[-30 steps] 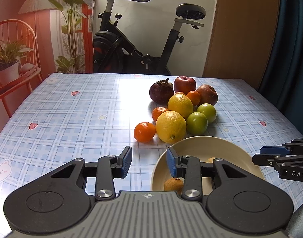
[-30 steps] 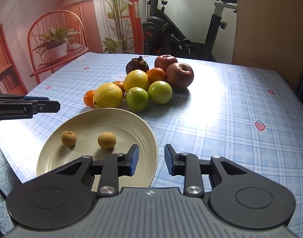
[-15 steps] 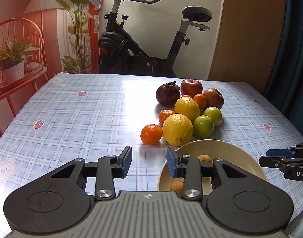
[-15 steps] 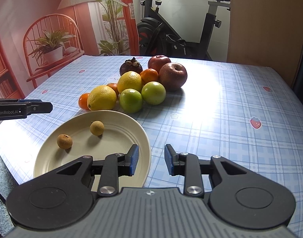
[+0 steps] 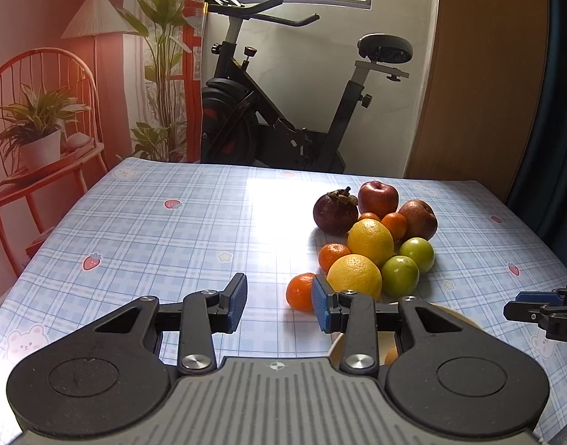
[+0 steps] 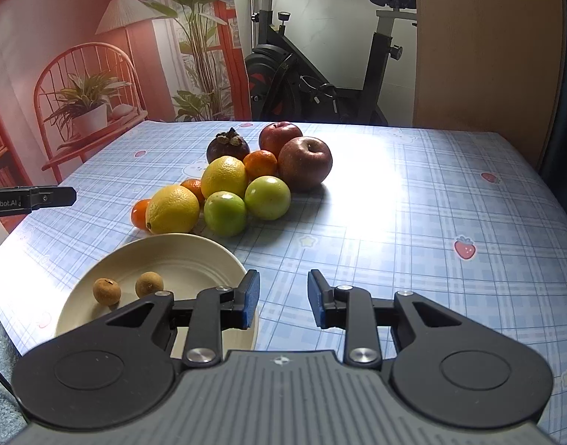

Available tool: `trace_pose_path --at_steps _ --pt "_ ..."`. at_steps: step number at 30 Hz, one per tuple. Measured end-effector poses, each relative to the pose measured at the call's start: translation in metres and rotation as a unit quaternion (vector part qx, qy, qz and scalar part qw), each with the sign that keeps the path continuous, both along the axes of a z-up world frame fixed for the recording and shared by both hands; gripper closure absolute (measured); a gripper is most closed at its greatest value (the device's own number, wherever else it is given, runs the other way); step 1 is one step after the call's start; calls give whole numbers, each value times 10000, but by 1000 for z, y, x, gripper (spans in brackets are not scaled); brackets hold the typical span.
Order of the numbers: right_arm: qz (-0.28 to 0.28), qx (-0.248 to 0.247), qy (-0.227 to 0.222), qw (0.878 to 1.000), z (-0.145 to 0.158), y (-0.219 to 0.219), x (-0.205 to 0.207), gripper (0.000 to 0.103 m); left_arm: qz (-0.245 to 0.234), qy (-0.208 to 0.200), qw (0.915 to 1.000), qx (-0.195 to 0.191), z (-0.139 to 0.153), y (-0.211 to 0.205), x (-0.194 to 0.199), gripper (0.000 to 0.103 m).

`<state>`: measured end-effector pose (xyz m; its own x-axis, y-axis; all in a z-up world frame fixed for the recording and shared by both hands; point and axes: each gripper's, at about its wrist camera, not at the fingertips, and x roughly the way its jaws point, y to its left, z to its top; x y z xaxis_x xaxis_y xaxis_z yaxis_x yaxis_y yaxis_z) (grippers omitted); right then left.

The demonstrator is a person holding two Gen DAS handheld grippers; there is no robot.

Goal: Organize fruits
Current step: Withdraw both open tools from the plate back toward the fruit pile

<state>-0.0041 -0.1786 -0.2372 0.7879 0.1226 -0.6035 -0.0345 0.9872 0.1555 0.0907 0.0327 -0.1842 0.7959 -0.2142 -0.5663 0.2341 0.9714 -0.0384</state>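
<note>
Both grippers are held above the checked surface (image 6: pixel 413 200) with nothing between their jaws — the left gripper (image 5: pixel 279 303) shows a modest gap over bare cloth, the right gripper (image 6: pixel 283 298) a narrower one, close to its tightest. The fruit pile (image 6: pixel 242 181) — lemons, green fruits, apples, tangerines and a mangosteen — is seen well ahead of the right jaws and ahead-right of the left jaws. The cream plate (image 6: pixel 194 256), just left of the right jaws, holds two longans (image 6: pixel 106 291).
</note>
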Motion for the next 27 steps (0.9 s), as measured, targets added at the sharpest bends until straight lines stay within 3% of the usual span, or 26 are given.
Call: trace_pose_path --at_steps 27 --pt "112 -6 -165 9998 15 -8 35 72 66 -174 9998 -101 18 -8 37 63"
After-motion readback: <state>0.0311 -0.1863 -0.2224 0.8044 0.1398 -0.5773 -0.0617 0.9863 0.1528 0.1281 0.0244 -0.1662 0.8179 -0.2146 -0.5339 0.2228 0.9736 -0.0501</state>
